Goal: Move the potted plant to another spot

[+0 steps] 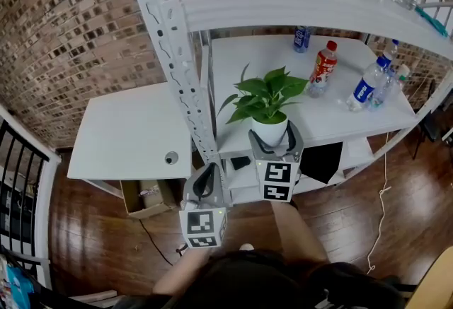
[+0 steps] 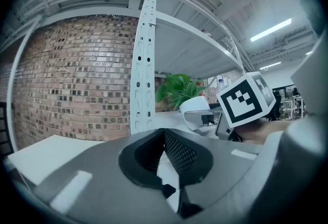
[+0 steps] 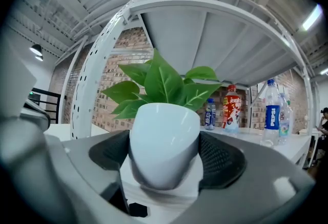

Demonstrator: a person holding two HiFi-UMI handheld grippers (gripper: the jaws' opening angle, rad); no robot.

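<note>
right gripper (image 1: 273,133) is clamped on the potted plant (image 1: 263,99), its dark pads pressing the white pot from both sides, as the right gripper view (image 3: 164,152) shows. the plant sits at the front edge of the middle shelf (image 1: 333,120) of a white rack, green leaves upright above the pot. i cannot tell whether the pot's base touches the shelf. further back on that shelf stand a red bottle (image 1: 322,68) and a blue-labelled bottle (image 1: 362,88), well apart from the plant. left gripper (image 1: 205,179) hangs lower, in front of the rack's perforated post (image 1: 177,74), its jaws together with nothing between them (image 2: 164,152). a white surface (image 1: 127,134) lies to the left.
</note>
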